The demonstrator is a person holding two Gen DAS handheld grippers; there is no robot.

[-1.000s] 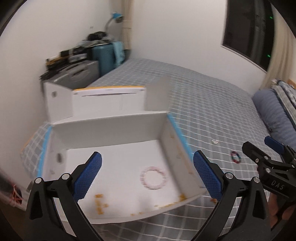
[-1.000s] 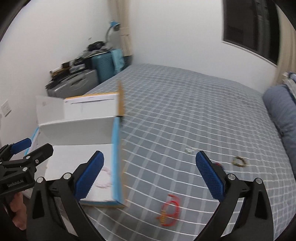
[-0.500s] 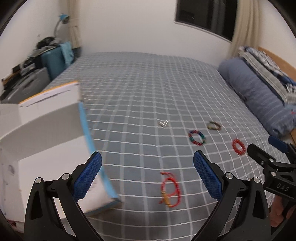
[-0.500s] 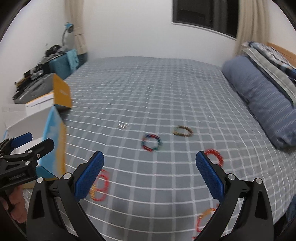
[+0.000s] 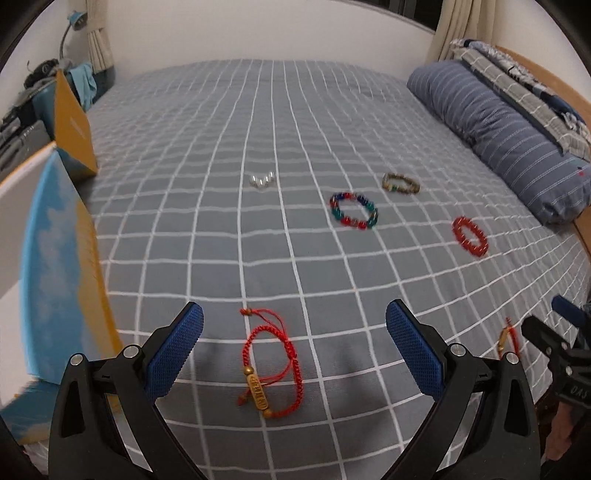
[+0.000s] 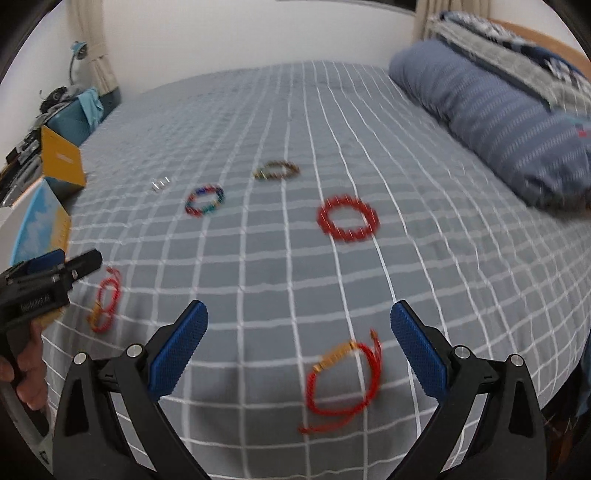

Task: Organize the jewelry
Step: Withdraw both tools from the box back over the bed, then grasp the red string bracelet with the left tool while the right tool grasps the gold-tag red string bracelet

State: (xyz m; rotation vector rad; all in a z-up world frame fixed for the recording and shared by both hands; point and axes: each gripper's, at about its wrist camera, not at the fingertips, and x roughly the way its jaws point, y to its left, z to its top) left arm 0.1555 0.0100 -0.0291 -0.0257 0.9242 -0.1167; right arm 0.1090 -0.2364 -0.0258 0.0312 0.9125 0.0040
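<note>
Where the grey checked bed point(image 5: 258, 122) nears its front edge, a red cord bracelet point(image 5: 271, 369) with a gold bar charm lies flat between the spread fingers of the left gripper point(image 5: 294, 356), touched by neither; jaws wide, nothing held. A second red cord bracelet point(image 6: 345, 380), also with a gold bar, lies just beside the right finger of the right gripper point(image 6: 297, 352); jaws wide, empty. Image blurred in the right wrist view.

Farther out on the bed, each well apart from the others:
- multicolour bead bracelet point(image 5: 354, 210), red, blue and green beads, closed loop.
- brown bead bracelet point(image 5: 400, 183), flattened oval.
- red bead bracelet point(image 5: 470, 236), round loop, near the pillow side.
- small silver piece point(image 5: 262, 180), bead-like; type cannot be told.

Surroundings:
- box point(image 5: 55, 258) at the left bed edge, blue and yellow side facing the left gripper, one yellow flap point(image 5: 72, 125) upright. It stands close beside the left gripper's left finger.
- striped blue pillow point(image 5: 495, 125) along the right side, folded checked bedding point(image 5: 517, 74) behind it.
- teal case point(image 6: 79, 114) and clutter at the far left corner by the wall; blue lamp point(image 5: 75, 22) above.
- a hand point(image 6: 27, 362) grips the left gripper's handle, seen in the right wrist view.

Nothing lies between either gripper and its nearest bracelet.
</note>
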